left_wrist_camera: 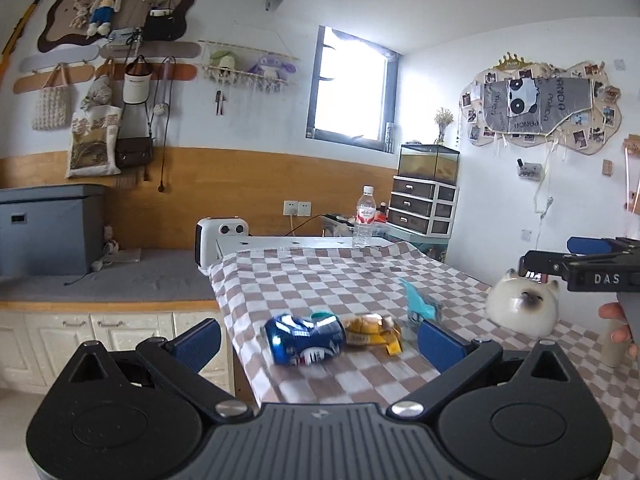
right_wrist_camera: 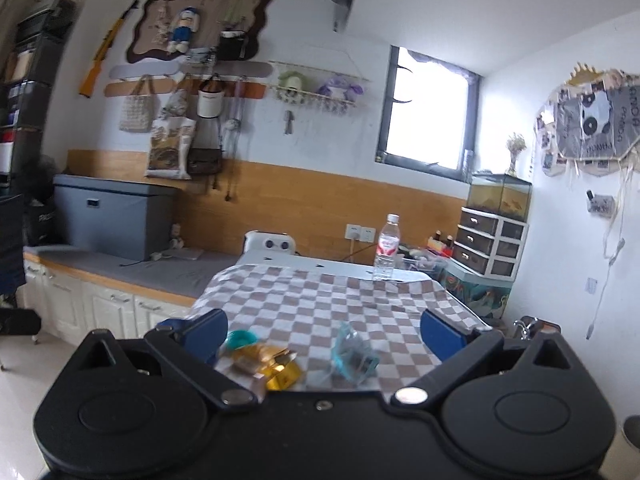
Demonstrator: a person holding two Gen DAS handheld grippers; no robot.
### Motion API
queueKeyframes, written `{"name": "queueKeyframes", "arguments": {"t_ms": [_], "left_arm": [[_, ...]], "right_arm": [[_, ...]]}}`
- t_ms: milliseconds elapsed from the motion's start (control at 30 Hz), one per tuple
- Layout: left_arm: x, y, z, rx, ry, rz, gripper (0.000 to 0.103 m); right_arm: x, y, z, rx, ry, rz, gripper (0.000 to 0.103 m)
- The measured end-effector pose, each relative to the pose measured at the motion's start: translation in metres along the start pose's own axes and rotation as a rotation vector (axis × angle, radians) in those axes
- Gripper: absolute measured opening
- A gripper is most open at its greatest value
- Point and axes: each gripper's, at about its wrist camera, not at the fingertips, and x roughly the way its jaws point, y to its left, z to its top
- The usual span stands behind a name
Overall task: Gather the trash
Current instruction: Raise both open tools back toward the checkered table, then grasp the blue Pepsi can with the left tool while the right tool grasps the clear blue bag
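A hand-held gripper (right_wrist_camera: 322, 336) hangs above the near end of a bench (right_wrist_camera: 320, 292) draped in a brown-and-white checked cloth, its blue-padded jaws spread wide and holding nothing. Between the jaws lie a crumpled yellow wrapper (right_wrist_camera: 272, 364) and, apart to its right, a clear teal-tinted packet (right_wrist_camera: 354, 354); a teal ring-shaped piece (right_wrist_camera: 240, 338) shows just beside the left pad. At the far end stands an upright water bottle (right_wrist_camera: 387, 248) with a red label. Behind it, a small fish tank (right_wrist_camera: 502, 196) sits atop a set of plastic drawers (right_wrist_camera: 490, 244) beneath a bright window (right_wrist_camera: 428, 120).
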Motion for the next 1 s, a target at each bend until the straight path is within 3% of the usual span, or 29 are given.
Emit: {"name": "queueKeyframes", "arguments": {"t_ms": [200,300,433,567,667,833,933,1000], "left_arm": [[0.056,0.005,0.002,0.128,0.033,-0.127,0.103],[0.079,-0.002,-0.006,0.265,0.063,-0.103,0.100],[0.104,-0.014,-0.018,0.453,0.096,-0.073,0.088],[0.132,-0.030,-0.032,0.649,0.136,-0.022,0.075],[0.150,-0.041,-0.047,0.794,0.167,0.001,0.073],[0.174,-0.061,-0.079,1.100,0.135,0.080,0.073],[0.182,-0.066,-0.087,1.163,0.159,0.062,0.073],[0.187,-0.070,-0.090,1.190,0.162,0.073,0.069]], "right_arm": [[0.069,-0.015,-0.001,0.038,0.042,-0.055,0.103],[0.111,-0.023,0.003,0.094,0.078,-0.037,0.103],[0.161,-0.030,0.008,0.159,0.118,-0.036,0.103],[0.198,-0.036,-0.006,0.223,0.138,-0.075,0.097],[0.218,-0.039,-0.024,0.250,0.161,-0.058,0.095],[0.235,-0.028,-0.057,0.108,0.151,-0.075,0.094],[0.242,-0.020,-0.069,-0.023,0.174,-0.068,0.094],[0.245,-0.022,-0.073,-0.038,0.185,-0.056,0.093]]}}
